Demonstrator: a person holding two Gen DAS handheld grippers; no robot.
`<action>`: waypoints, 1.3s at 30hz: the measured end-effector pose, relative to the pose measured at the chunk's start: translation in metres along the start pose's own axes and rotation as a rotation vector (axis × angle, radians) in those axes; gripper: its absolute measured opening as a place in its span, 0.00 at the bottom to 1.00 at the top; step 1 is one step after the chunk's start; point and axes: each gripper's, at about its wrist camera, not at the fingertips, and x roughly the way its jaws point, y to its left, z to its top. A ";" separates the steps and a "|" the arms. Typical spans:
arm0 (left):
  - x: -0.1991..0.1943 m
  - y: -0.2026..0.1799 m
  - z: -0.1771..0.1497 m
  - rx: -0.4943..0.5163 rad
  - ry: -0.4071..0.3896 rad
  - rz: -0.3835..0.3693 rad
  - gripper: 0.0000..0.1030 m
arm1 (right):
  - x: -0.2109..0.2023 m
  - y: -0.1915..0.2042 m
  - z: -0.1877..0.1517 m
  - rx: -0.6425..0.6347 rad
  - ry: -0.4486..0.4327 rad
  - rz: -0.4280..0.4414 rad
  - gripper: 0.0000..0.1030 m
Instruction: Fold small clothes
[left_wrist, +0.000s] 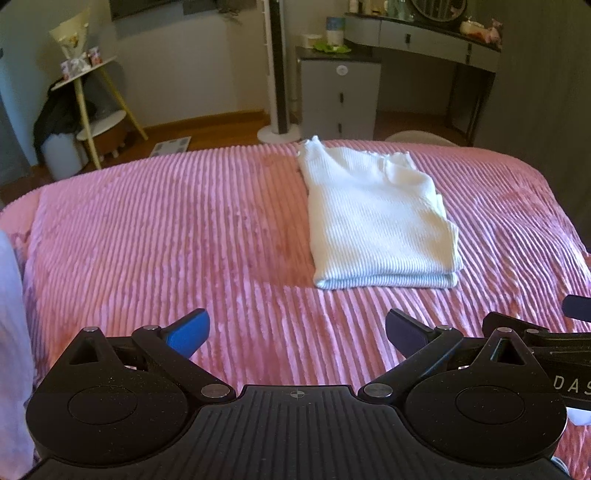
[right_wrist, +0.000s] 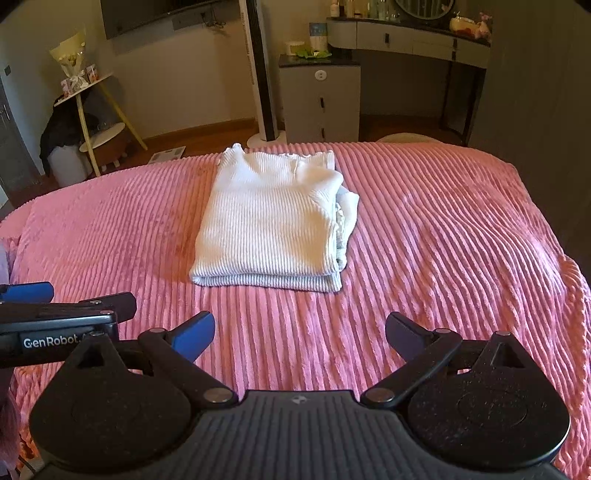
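Observation:
A white ribbed knit top (left_wrist: 376, 218) lies folded into a thick rectangle on the pink ribbed bedspread (left_wrist: 184, 229), its doubled edge facing me. In the right wrist view the same white top (right_wrist: 269, 221) rests ahead and slightly left, with layered edges showing on its right side. My left gripper (left_wrist: 295, 332) hovers open over bare bedspread, short of the top and left of it. My right gripper (right_wrist: 299, 334) is open too, just in front of the top and holding nothing. The left gripper (right_wrist: 29, 295) shows at the left edge of the right wrist view.
Past the bed's far edge stand a white tower fan (right_wrist: 258, 70), a grey drawer cabinet (right_wrist: 321, 99) and a dressing table (right_wrist: 410, 37). A yellow-legged shelf stand (left_wrist: 92, 103) is at the far left. Pale fabric (left_wrist: 11, 332) hangs at the left edge.

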 end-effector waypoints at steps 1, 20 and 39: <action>-0.001 0.000 0.000 -0.001 0.000 -0.001 1.00 | 0.000 0.000 0.000 0.001 -0.001 0.001 0.96; -0.004 -0.003 0.000 -0.010 -0.003 -0.003 1.00 | -0.005 -0.002 -0.001 0.006 -0.017 -0.005 0.96; -0.006 -0.010 0.002 0.007 -0.008 -0.014 1.00 | -0.011 -0.008 0.003 0.004 -0.036 -0.018 0.96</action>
